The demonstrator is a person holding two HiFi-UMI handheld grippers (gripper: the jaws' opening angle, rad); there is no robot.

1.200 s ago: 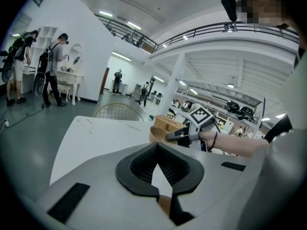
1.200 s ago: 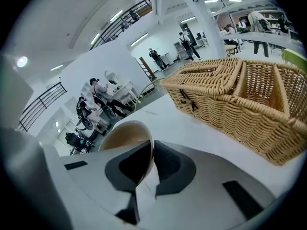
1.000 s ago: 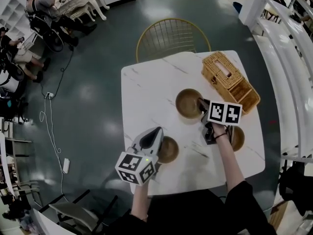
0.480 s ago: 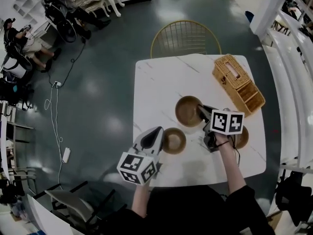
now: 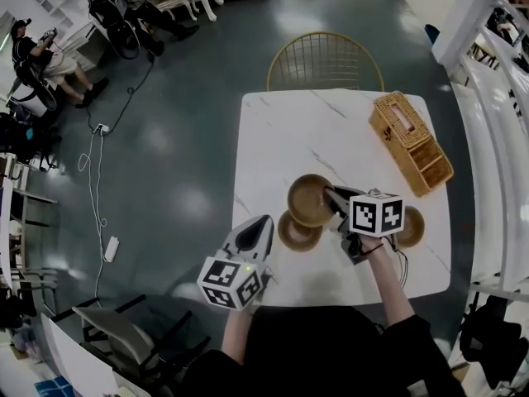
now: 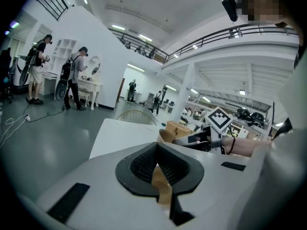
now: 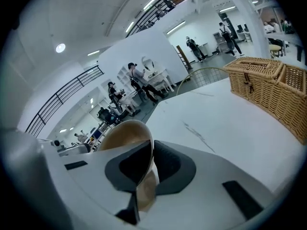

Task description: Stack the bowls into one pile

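In the head view, a brown bowl (image 5: pixel 307 201) is seen pinched at its right rim by the right hand-held gripper (image 5: pixel 332 194). It overlaps the far edge of a second bowl (image 5: pixel 297 234), whose left rim is met by the left hand-held gripper (image 5: pixel 269 222). Whether the two bowls touch cannot be told there. A third bowl (image 5: pixel 413 227) is shown only in this view, resting on the white tabletop (image 5: pixel 281 139) just right of the right hand, with a wicker basket (image 5: pixel 411 143) further back. The grips are settled by the gripper views. In the left gripper view the pads are pressed on a brown rim, and in the right gripper view the jaws are clamped on the first bowl's thin wall.
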